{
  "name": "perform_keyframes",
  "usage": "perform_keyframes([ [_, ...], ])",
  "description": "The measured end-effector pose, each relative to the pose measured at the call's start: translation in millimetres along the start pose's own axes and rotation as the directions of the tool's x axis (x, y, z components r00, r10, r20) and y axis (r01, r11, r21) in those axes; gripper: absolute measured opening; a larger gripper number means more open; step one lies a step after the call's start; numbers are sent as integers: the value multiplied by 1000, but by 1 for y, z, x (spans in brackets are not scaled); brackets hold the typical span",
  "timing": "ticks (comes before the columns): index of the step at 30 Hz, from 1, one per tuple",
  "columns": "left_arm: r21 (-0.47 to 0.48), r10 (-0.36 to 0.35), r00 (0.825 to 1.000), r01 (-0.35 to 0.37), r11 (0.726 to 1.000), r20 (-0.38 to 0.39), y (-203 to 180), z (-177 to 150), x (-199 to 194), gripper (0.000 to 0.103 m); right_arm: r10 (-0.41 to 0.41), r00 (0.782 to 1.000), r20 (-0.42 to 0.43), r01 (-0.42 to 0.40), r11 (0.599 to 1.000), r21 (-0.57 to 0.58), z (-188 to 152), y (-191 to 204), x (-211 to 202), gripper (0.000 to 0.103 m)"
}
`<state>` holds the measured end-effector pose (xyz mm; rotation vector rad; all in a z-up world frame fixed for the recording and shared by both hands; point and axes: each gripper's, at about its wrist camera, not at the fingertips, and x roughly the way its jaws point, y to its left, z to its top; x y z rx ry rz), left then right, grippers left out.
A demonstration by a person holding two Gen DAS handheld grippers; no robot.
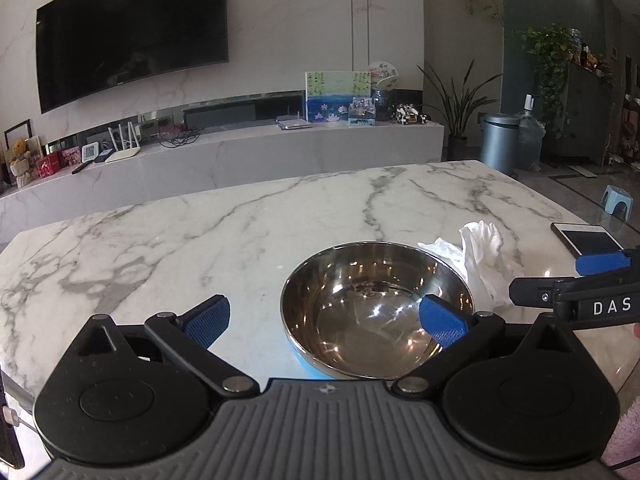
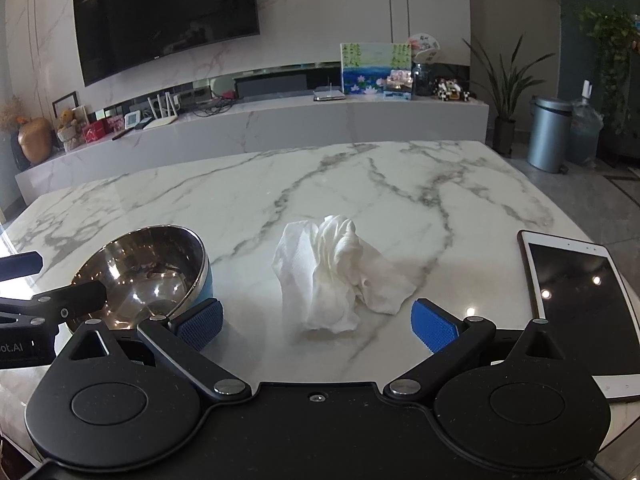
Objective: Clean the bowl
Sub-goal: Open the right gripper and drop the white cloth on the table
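Both grippers are matte black with round pivot discs, silver screws and blue textured fingers (image 1: 208,322); white lettering marks one body, a pink fuzzy sleeve (image 1: 624,436) shows near right.

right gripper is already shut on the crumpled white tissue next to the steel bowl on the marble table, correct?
Not quite. The right gripper is open, its jaws standing wide with nothing pressed between them; the right wrist view shows this. The crumpled white tissue lies just ahead of it, untouched, next to the steel bowl on the marble table.
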<state>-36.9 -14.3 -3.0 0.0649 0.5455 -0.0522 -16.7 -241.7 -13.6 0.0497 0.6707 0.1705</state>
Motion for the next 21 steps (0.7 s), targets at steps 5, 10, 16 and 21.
perform_keyframes([
  [5,-25,-12,1000,12,1000,-9,5,-1,0,102,3,1000,2,-3,1000,-30,-3,7,0,100],
  [10,-16,-10,1000,10,1000,-24,4,0,2,102,3,1000,1,-3,999,-35,-5,7,2,100],
  [16,-33,-23,999,22,999,-33,7,-2,3,101,-1,1000,2,1,999,-35,-3,8,2,100],
  [21,-41,1,1000,-2,999,-20,9,-2,3,101,-2,1000,-1,1,999,-37,-4,8,3,100],
])
